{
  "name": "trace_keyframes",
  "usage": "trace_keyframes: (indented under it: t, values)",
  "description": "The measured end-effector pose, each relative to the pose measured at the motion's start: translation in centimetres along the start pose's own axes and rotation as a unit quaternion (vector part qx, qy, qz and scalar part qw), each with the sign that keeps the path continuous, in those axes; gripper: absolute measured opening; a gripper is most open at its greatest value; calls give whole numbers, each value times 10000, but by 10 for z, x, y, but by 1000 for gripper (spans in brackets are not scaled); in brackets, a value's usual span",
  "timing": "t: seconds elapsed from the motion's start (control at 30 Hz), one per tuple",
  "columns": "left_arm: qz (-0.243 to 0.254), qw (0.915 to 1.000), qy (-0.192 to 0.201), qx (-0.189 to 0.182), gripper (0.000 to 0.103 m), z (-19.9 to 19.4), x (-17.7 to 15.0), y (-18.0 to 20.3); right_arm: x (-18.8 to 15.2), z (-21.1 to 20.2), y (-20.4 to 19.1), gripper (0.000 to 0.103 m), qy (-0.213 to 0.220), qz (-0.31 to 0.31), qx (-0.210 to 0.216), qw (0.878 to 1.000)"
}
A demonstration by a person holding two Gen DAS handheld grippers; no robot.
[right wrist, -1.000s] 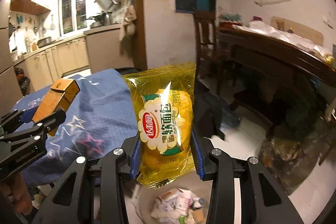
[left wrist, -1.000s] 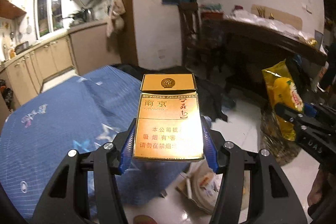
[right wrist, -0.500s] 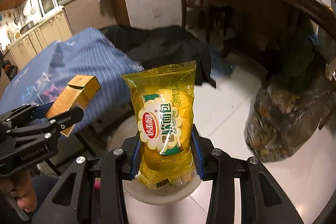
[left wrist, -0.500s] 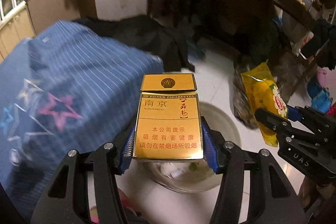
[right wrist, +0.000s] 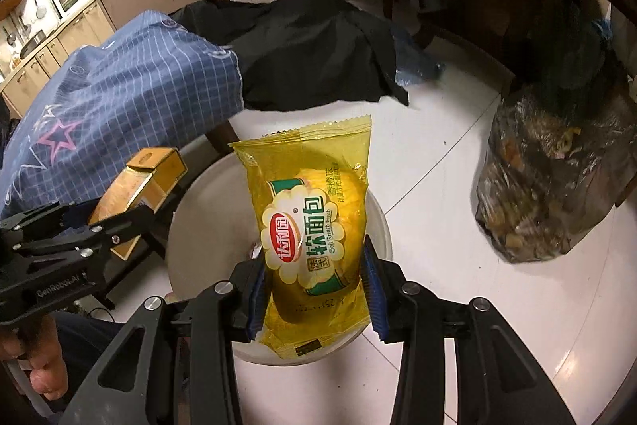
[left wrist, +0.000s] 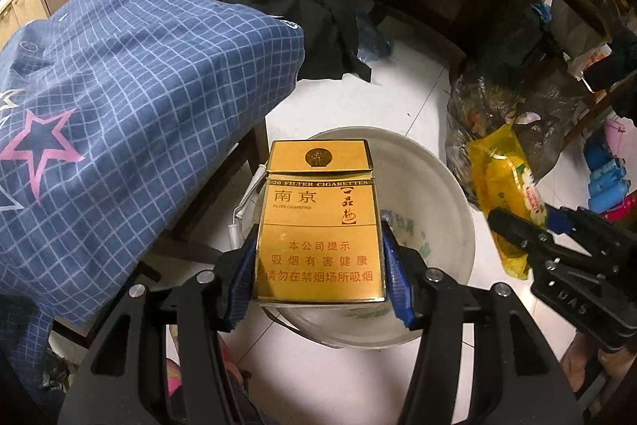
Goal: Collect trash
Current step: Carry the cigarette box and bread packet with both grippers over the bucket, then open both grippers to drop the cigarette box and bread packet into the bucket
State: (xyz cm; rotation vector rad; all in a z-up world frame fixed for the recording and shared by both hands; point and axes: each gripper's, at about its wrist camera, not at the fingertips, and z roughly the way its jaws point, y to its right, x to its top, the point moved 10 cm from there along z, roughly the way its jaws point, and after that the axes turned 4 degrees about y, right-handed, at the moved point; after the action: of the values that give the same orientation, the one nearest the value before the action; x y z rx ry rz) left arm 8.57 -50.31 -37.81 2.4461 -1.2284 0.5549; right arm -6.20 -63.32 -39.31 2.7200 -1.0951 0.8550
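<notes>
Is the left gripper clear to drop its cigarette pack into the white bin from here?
Probably yes. The left gripper holds the cigarette pack above the open white bin, nothing between them; the right gripper with its bread packet stands apart.

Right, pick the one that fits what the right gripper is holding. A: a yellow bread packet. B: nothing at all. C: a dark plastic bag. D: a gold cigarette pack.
A: in the right wrist view the right gripper has its blue pads pressed on both sides of the yellow bread packet, above the white bin; the gold pack sits in the left gripper.
</notes>
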Motion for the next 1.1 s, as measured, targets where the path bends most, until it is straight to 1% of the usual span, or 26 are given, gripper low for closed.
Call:
trace_keyframes:
  t: [0.37,0.67,0.7,0.73,0.77,0.8,0.83,1.1]
  values:
    - [57,9999,-51,76,53,1,0,0,-7,8,0,42,-89,90,51,9999]
    - [60,9998,-67,159,54,4,0,-3,-5,10,0,43,-70,112,72,9999]
    - [57,9998,-74,163,54,5,0,-3,-5,11,0,46,-83,106,92,9999]
    - [57,9998,-83,179,59,6,0,-3,-5,11,1,50,-89,108,109,9998]
    - [45,9998,-71,204,64,6,0,-4,-4,11,1,60,-76,121,154,9998]
    - [37,9997,-42,220,71,5,1,-5,-3,9,1,67,-41,135,168,9998]
    - [40,9997,-7,245,73,4,2,-5,-2,7,3,68,11,150,146,9998]
    - [12,9997,-31,233,73,0,3,-8,4,-2,20,68,143,304,72,9994]
